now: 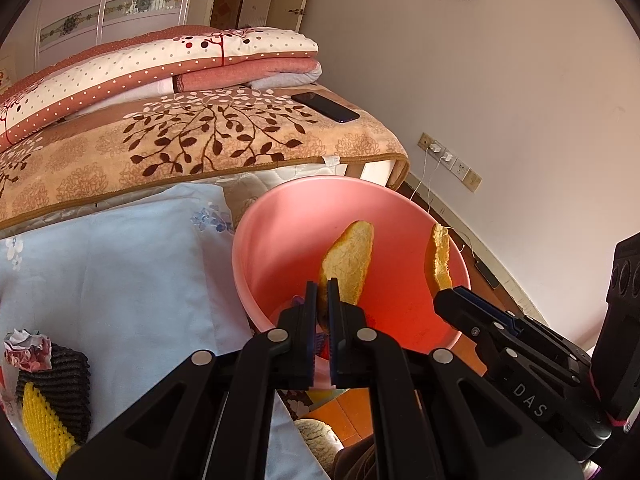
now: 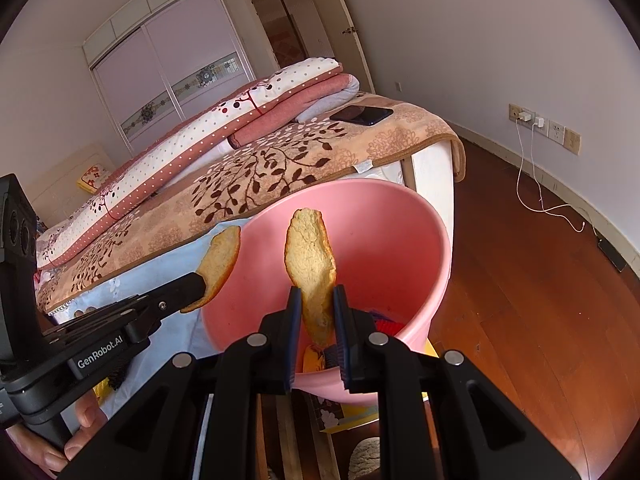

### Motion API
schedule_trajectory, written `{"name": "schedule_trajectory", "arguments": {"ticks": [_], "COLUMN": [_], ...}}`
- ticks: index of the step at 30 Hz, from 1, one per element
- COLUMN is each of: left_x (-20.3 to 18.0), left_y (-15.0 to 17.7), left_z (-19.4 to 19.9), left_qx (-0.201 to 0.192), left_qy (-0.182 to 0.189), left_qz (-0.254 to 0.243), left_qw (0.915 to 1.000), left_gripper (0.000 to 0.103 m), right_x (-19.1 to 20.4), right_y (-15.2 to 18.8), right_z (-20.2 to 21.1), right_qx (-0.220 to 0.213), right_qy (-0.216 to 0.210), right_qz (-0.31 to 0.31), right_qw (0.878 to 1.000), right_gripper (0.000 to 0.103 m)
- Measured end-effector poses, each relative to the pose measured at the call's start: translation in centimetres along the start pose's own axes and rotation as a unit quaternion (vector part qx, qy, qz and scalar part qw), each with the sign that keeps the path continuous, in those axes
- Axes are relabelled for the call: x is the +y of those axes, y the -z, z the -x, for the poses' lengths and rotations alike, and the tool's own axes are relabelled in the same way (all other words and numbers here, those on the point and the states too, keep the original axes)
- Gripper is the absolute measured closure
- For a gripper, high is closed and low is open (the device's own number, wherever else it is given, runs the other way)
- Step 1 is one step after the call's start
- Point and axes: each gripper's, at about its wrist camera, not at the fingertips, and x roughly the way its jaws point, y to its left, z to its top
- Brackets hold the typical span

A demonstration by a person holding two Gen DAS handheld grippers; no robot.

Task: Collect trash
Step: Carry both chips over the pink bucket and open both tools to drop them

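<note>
I have both grippers angled down over the round pink plastic basin (image 1: 280,216). My left gripper (image 1: 322,284) is clamped on one pale curved peel slice (image 1: 348,260); my right gripper (image 2: 317,292) pinches a second peel slice (image 2: 310,256), both poised above the basin's mouth.

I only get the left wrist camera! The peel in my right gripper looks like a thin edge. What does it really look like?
Observer: In the right wrist view the right peel faces the camera, broad and pale, pinched in the right gripper.
Child: Anything in the bucket under it?
Observer: Something yellow lies low in the pink bucket.
Child: Who holds my left gripper?
Observer: A hand grips the handle behind the left gripper, which pinches the left peel.
</note>
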Motion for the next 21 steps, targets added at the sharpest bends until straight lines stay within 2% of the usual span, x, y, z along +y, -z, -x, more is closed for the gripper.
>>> {"name": "schedule_trajectory", "arguments": {"ticks": [8, 10, 12, 14, 19, 21], "left_x": [-0.1, 0.0, 0.1, 0.1, -0.1, -0.1], "left_y": [-0.1, -0.1, -0.2, -0.2, -0.5, -0.5], "left_z": [-0.8, -0.8, -0.6, -0.3, 0.1, 0.3], "left_qx": [0.01, 0.012, 0.005, -0.002, -0.011, -0.012], "left_qy": [-0.006, -0.004, -0.002, -0.002, -0.005, -0.006], "left_qz": [0.003, 0.009, 0.016, 0.017, 0.008, 0.008], "left_qw": [0.9999, 0.9999, 0.9998, 0.9998, 0.9999, 0.9999], "left_gripper": [0.098, 0.091, 0.075, 0.071, 0.071, 0.071], "right_x": [-0.3, -0.4, -0.5, -0.5, -0.6, -0.7], "right_y": [0.0, 0.0, 0.0, 0.0, 0.0, 0.0], "right_z": [-0.7, -0.9, -1.0, -1.0, -1.1, -1.1], "right_qx": [0.004, 0.004, 0.005, 0.004, 0.004, 0.003], "right_qy": [0.004, 0.005, 0.006, 0.008, 0.01, 0.01], "right_qz": [0.0, 0.0, -0.001, -0.001, -0.004, -0.004], "right_qw": [1.0, 1.0, 1.0, 1.0, 1.0, 1.0], "right_gripper": [0.087, 0.087, 0.087, 0.087, 0.086, 0.08]}}
